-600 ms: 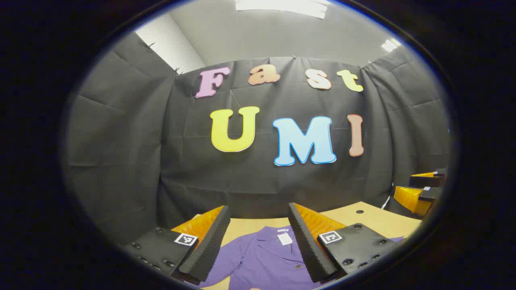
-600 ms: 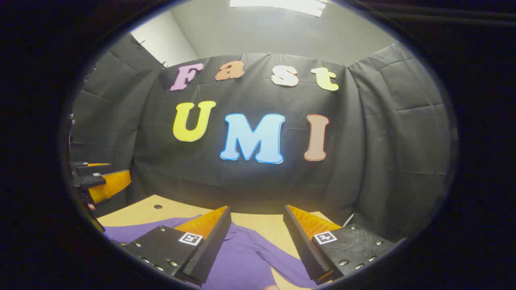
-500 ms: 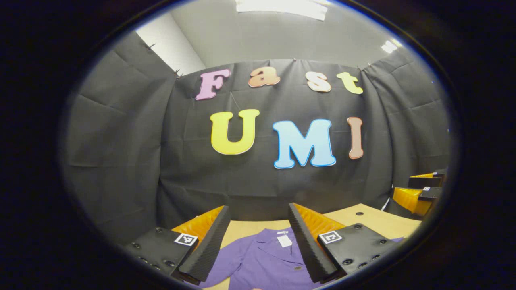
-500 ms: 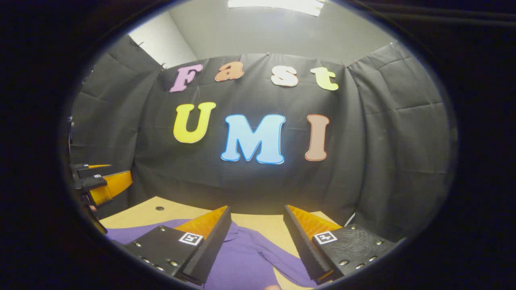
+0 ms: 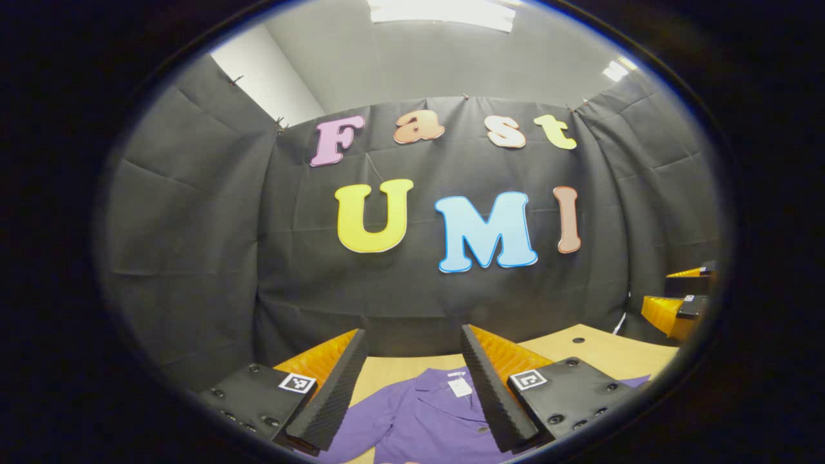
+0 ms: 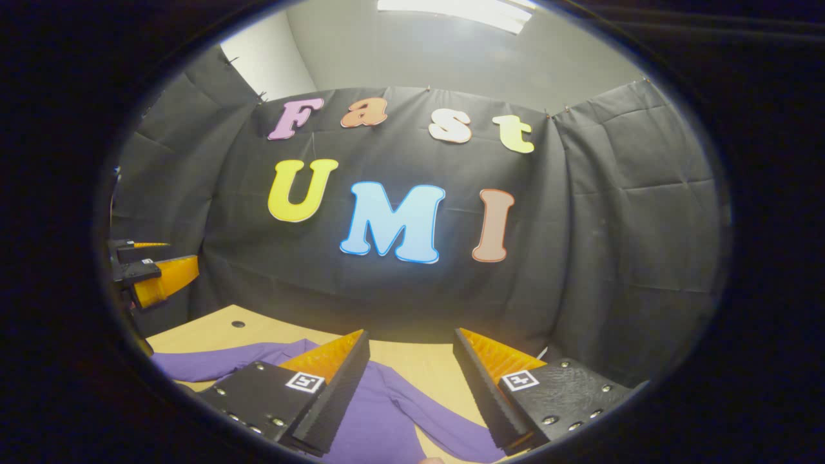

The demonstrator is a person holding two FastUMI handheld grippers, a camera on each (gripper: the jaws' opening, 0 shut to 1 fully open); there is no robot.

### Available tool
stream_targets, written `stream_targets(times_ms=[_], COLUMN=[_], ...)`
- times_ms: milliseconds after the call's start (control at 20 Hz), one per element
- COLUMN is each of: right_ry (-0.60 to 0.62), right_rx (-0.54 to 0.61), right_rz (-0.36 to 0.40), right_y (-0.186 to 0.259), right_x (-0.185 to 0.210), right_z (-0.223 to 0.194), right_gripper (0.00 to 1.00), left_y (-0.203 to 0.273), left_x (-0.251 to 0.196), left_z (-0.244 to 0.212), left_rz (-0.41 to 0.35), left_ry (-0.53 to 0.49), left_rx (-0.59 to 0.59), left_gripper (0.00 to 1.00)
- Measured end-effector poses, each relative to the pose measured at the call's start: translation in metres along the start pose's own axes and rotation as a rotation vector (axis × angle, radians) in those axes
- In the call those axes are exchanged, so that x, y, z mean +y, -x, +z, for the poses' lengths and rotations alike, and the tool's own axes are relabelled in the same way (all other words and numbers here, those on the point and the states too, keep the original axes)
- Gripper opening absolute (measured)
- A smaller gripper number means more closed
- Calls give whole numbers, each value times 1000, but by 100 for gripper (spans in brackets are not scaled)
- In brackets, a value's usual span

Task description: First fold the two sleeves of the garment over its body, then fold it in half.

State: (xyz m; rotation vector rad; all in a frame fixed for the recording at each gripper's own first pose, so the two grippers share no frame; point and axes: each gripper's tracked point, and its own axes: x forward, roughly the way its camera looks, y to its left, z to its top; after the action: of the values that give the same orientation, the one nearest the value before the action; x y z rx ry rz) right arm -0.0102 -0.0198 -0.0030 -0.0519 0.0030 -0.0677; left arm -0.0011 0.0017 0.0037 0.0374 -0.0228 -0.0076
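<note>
Purple cloth lies flat on the tan surface point(image 5: 599, 351), below and ahead of both tools: that is the garment point(image 5: 425, 419), a buttoned shirt spread face up with its collar and neck tag pointing away toward the black cloth wall point(image 5: 193, 258). Neither sleeve has been folded over the body yet, so by my reckoning the task stands at its very start.

Left tool point(image 5: 412, 341) hangs above the shirt with its fingers spread wide and nothing between them; the collar and the button placket sit in the gap, a little toward its right finger. Right tool point(image 6: 411, 340) hovers the same way, fingers apart and empty, over the shirt's other side. In the right gripper view one sleeve point(image 6: 445, 419) runs down and outward beneath that tool's right finger, while the opposite sleeve point(image 6: 213, 362) stretches off to the left across the surface, toward where the left tool shows near the view's edge.

What the coming move turns on is this: the shirt's long axis runs from the person toward the wall, and the sleeves stick out sideways from it, one to each side. Each sleeve lies nearer its own tool, the outstretched one on the left tool's side, the slanting one right under the right tool. Both tools point level at the wall, well above the cloth, so either would have to tip down and drop before a sleeve end could be pinched. Cuffs are hidden at the bottom of the views.
</note>
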Motion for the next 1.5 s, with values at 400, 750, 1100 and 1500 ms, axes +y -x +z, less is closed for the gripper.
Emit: stream_targets(times_ms=[400,750,1100,1500], right_ry=[-33,-55,-122,-297], right_rx=[53,218,470,808], right_rz=[-17,-129,-275,-439], right_y=[-8,-13,-10,23], right_x=[-8,-44,-101,-157], right_z=[-14,-69,-155,-275], right_gripper=[84,85,85,85], left_y=[-2,-8,-30,-38], left_x=[-1,2,-1,-2], left_z=[-3,-23,-29,-43], left_rz=[-4,7,21,30], left_ry=[-15,-10,-13,-16], left_rx=[17,64,82,106], left_gripper=[94,94,94,94])
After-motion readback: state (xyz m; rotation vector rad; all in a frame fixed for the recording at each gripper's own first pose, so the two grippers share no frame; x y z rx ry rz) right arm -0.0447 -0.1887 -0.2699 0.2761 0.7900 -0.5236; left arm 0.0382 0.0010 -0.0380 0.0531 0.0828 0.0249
